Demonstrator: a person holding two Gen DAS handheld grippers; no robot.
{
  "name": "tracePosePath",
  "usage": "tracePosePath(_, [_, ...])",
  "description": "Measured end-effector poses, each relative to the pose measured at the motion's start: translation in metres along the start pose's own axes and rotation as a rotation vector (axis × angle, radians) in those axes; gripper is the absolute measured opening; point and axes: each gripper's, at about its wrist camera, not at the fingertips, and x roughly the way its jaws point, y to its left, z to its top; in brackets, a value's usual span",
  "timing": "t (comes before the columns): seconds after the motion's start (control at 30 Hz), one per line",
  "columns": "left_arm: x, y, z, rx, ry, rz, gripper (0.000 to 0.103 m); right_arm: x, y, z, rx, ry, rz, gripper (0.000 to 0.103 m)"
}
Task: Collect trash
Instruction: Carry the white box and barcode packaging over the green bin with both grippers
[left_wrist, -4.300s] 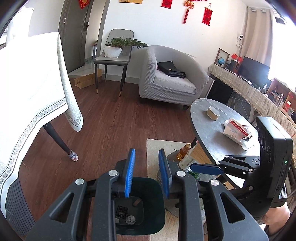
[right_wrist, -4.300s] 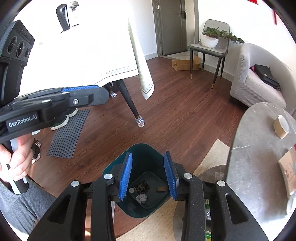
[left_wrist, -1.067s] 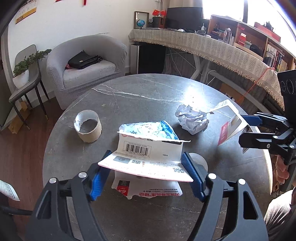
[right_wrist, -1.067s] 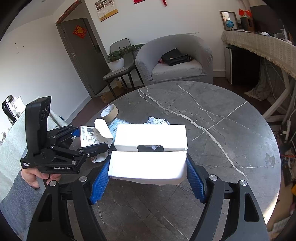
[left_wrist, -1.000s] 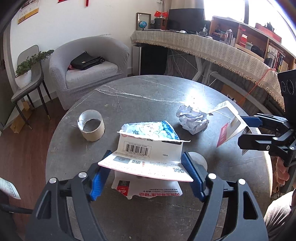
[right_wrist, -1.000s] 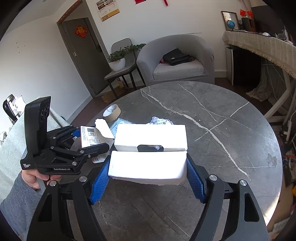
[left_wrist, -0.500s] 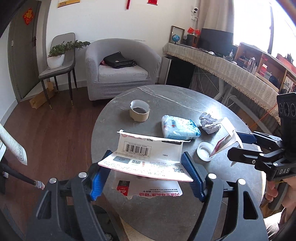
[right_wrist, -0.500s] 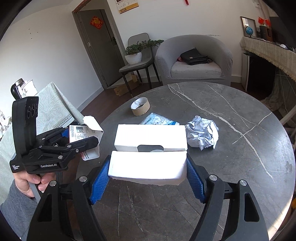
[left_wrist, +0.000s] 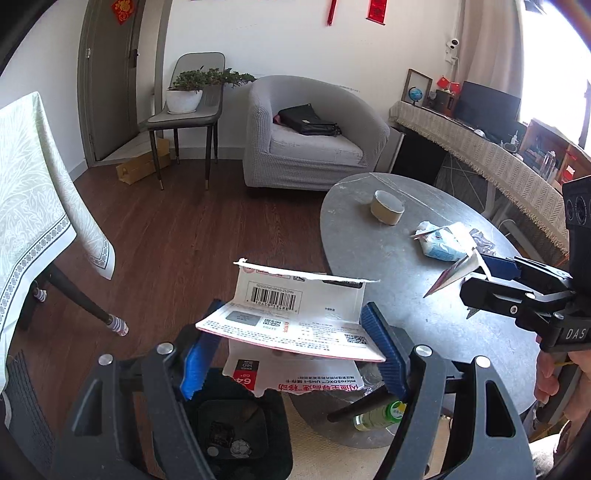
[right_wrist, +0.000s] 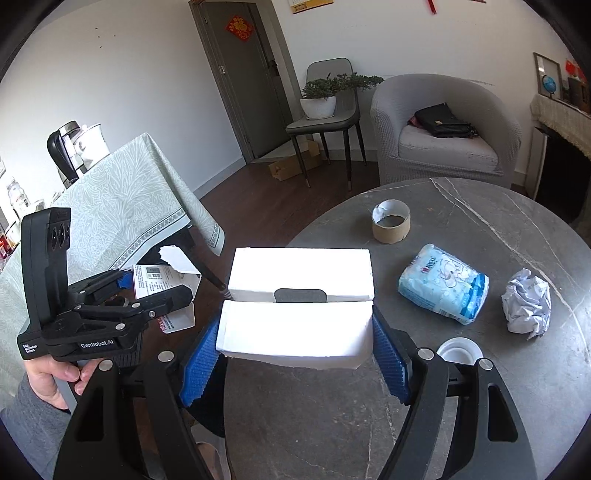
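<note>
left gripper (left_wrist: 291, 350) clamps torn carton (left_wrist: 295, 314) between fingers; right gripper (right_wrist: 295, 354) clamps white box (right_wrist: 297, 302)

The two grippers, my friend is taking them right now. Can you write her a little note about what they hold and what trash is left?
Left gripper: shut on a torn printed carton piece, above the dark bin on the floor.
Right gripper: shut on a white carton piece, over the round table's edge.
Done: some small trash already lies in the bin.
Left: drop both pieces in. Then collect the cardboard tape core, blue tissue pack, crumpled paper ball and white cap from the table.
</note>
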Motion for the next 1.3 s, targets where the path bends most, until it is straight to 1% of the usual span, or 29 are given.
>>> tracePosePath(0.13, [-0.004, 0.034, -0.013, -0.061, 0.01, 0.023, 0.077, 0.02, 0.028, 0.005, -0.048, 0.018, 0.04, 0.077])
tracePosePath(0.3, [-0.005, 0.073, -0.032, -0.133, 0.055, 0.071, 0.077, 0.043, 0.061, 0.005, -0.108, 0.05, 0.074, 0.077])
tracePosePath(0.5, [-0.011, 0.098, -0.044, -0.156, 0.077, 0.104, 0.077, 0.064, 0.088, 0.002, -0.153, 0.086, 0.091, 0.077])
tracePosePath(0.63, [-0.008, 0.106, -0.057, -0.159, 0.109, 0.115, 0.077, 0.081, 0.102, 0.0, -0.17, 0.112, 0.096, 0.077])
tracePosePath(0.9, [0.017, 0.13, -0.094, -0.193, 0.22, 0.117, 0.077, 0.117, 0.13, -0.012, -0.217, 0.19, 0.089, 0.077])
tracePosePath(1.07, [0.036, 0.148, -0.119, -0.223, 0.301, 0.136, 0.077, 0.14, 0.137, -0.019, -0.224, 0.252, 0.074, 0.077])
tracePosePath(1.23, [0.057, 0.164, -0.145, -0.264, 0.38, 0.115, 0.077, 0.162, 0.145, -0.029, -0.233, 0.316, 0.059, 0.077])
tracePosePath(1.3, [0.066, 0.166, -0.153, -0.264, 0.406, 0.116, 0.077, 0.171, 0.147, -0.032, -0.233, 0.34, 0.053, 0.077])
